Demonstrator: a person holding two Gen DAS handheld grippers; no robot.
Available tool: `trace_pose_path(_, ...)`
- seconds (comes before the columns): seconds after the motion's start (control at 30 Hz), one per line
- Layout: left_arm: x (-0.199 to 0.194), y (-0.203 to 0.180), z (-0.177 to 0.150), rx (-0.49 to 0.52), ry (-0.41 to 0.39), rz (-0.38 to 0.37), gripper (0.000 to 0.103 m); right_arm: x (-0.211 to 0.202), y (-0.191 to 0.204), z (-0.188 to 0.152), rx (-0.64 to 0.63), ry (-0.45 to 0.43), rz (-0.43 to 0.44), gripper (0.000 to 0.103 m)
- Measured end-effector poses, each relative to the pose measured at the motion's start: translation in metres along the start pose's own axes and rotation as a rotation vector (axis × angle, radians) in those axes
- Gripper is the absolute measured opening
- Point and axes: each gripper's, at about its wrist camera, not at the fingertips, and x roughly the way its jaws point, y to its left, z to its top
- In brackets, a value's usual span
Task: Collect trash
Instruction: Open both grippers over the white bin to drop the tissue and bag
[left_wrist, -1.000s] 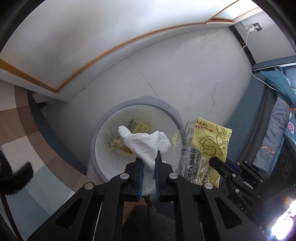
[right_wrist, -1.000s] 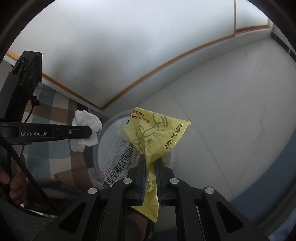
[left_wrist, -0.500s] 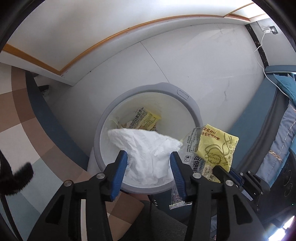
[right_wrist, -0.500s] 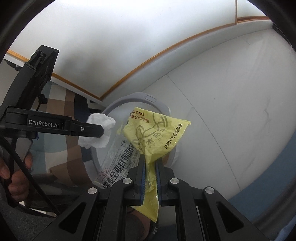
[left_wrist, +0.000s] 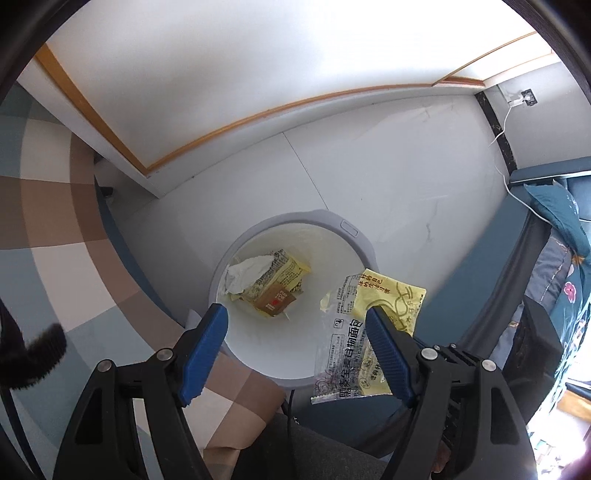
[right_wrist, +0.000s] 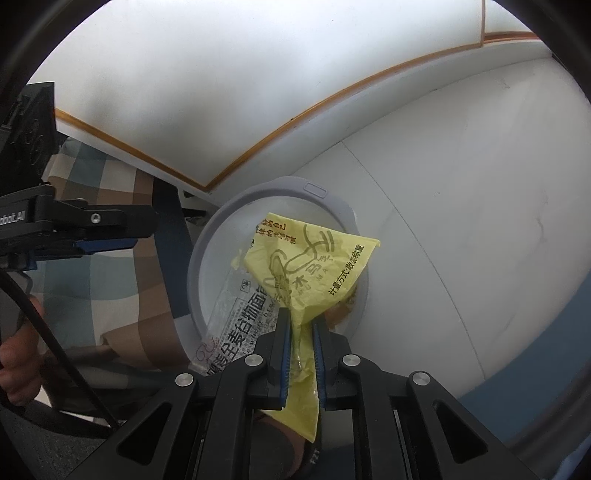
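A grey-rimmed white trash bin (left_wrist: 354, 230) stands on the floor below both grippers. Inside it lie a crumpled white tissue (left_wrist: 245, 271) and a yellow snack wrapper (left_wrist: 280, 284). My left gripper (left_wrist: 295, 332) is open and empty above the bin's near rim. My right gripper (right_wrist: 301, 332) is shut on a yellow and clear bread wrapper (right_wrist: 306, 262), held over the bin (right_wrist: 207, 243). That wrapper also shows in the left wrist view (left_wrist: 369, 325), at the bin's right rim. The left gripper (right_wrist: 110, 230) shows at the left of the right wrist view.
A checked rug (left_wrist: 55, 229) covers the floor at the left. A white wall with a wooden baseboard (left_wrist: 258, 118) runs behind the bin. A blue sofa with cushions (left_wrist: 554, 236) stands at the right. A white cable (left_wrist: 506, 147) hangs from a wall socket.
My left gripper opened and the white tissue dropped into the bin. The left gripper then rose. My right gripper moved the wrapper over the bin opening.
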Motion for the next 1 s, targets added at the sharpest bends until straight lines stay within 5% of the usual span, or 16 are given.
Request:
trace_pose_path(0.47,-0.034,0.026,-0.013,-0.061,-0.053,0.016,0.075,0.03,0.026,0.016,-0.045,0.05,0.006,0.017)
trace_pose_path(0.53,-0.034,0.03,-0.015,-0.061,-0.055,0.032,0.075,0.036,0.028,0.016,-0.054,0.068,0.002,0.02)
trace_pose_path(0.7,-0.041,0.026,-0.024,-0.027,-0.071,0.024,0.075,0.046,0.033,0.016,-0.074,0.089,-0.008,0.048)
trace_pose_path(1.0,-0.05,0.011,-0.029,0.046,-0.133,0.045,0.075,0.02,0.017,0.005,-0.03,0.049,-0.037,0.059)
